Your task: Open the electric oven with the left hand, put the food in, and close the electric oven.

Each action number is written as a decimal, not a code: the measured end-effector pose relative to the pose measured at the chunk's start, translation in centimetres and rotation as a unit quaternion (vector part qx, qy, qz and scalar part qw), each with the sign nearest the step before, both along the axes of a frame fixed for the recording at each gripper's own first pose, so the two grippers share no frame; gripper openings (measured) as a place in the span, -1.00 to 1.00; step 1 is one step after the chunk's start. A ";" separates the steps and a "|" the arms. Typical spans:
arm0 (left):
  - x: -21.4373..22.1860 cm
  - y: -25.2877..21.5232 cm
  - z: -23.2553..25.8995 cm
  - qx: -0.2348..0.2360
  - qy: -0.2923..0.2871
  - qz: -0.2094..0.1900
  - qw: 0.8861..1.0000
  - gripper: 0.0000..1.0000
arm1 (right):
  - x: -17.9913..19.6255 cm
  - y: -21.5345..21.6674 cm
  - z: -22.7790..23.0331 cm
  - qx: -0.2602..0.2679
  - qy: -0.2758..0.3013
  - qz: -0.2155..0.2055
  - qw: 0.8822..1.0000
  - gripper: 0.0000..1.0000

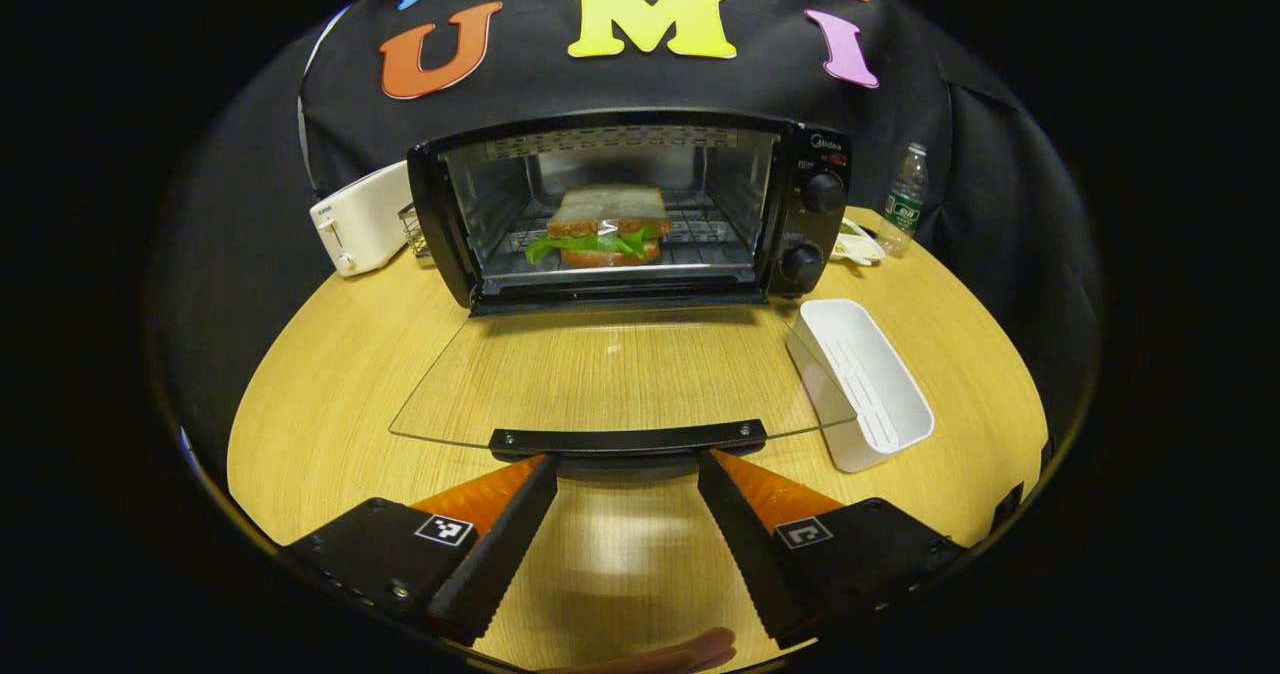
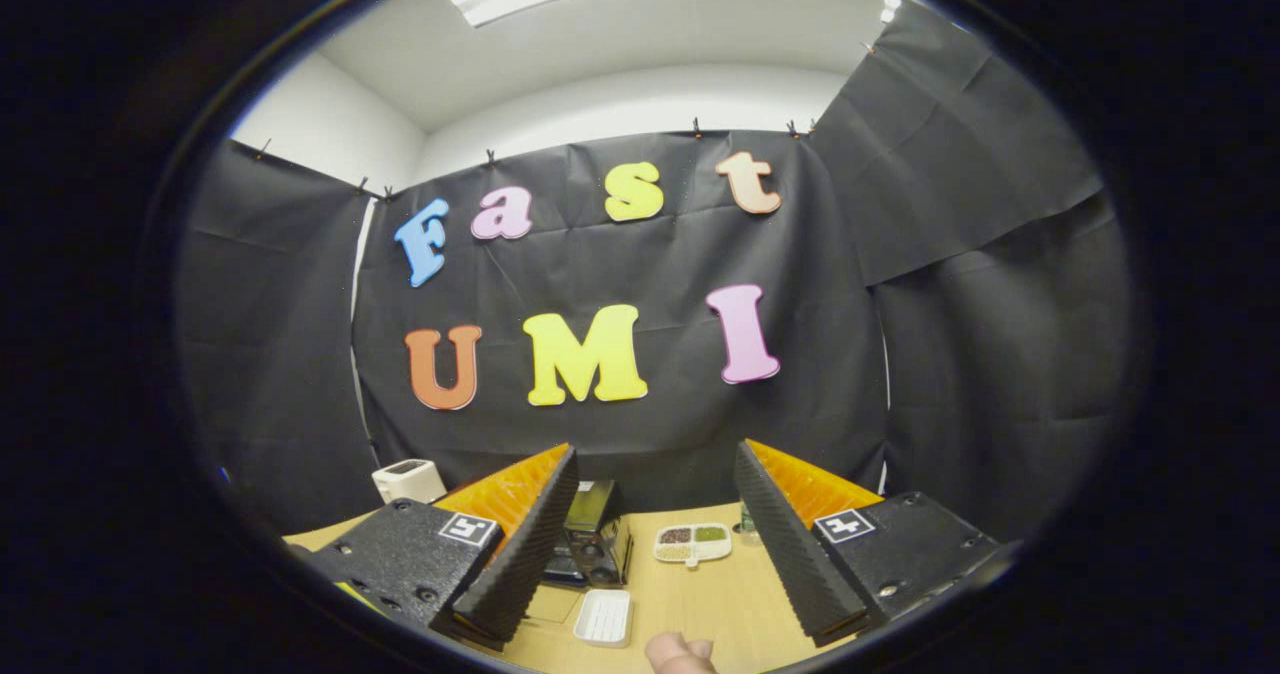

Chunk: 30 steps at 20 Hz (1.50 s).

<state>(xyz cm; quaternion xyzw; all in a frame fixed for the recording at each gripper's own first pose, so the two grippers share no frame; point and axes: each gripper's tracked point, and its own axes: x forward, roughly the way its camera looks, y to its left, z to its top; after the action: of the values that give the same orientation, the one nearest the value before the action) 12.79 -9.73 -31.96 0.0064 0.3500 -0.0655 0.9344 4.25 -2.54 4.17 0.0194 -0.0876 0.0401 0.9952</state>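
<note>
Left gripper (image 1: 627, 469) gapes around the black door handle (image 1: 628, 440) at 6 o'clock, tips hidden; right gripper (image 2: 655, 474) hovers high, fingers spread; sandwich (image 1: 603, 227) inside black oven (image 1: 810, 224).

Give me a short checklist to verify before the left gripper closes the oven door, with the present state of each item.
1. Food in the oven: the sandwich lies on the rack. Ok.
2. Door position: the glass door is folded fully down over the table. Ok.
3. Left gripper at the door handle: open, one finger on each side of the handle's middle, not yet gripping. Ok.
4. Door's swing path: the white tray lies right beside the door's right edge; whether they touch, cannot tell.
5. Right gripper out of the way: open, raised, holding nothing. Ok.
</note>
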 end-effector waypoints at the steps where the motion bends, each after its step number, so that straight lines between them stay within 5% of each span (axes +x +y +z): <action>1: 0.2 0.0 0.8 -0.001 -0.008 0.000 1.000 0.87 | 0.0 0.1 0.0 -0.001 -0.001 0.000 1.000 1.00; 7: 2.4 0.2 5.3 -0.004 -0.078 0.003 0.997 0.89 | 0.1 0.3 -0.6 -0.007 0.005 -0.003 1.000 1.00; 15: 4.2 0.1 7.8 0.000 -0.099 0.001 0.995 0.96 | -0.1 0.0 -1.2 0.000 0.015 -0.010 1.000 1.00; 16: 4.4 0.1 8.1 0.000 -0.103 0.003 0.995 0.96 | -0.1 0.2 -1.3 -0.002 0.015 -0.008 1.000 0.79; 18: 5.2 0.1 8.4 0.001 -0.111 0.004 0.994 0.96 | -0.3 0.2 -1.4 -0.007 0.017 -0.008 1.000 0.79; 19: 5.4 0.2 8.3 0.000 -0.107 0.005 0.994 0.96 | -0.3 0.3 -1.4 -0.007 0.017 -0.009 1.000 1.00; 30: 9.0 0.5 8.7 -0.008 -0.132 0.008 0.991 0.95 | -1.0 -0.3 -2.4 -0.009 0.027 -0.017 0.999 1.00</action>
<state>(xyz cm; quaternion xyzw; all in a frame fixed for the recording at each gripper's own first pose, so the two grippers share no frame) 21.77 -9.20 -23.25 0.0048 0.2228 -0.0593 0.9730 3.27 -2.88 1.79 0.0099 -0.0603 0.0238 0.9978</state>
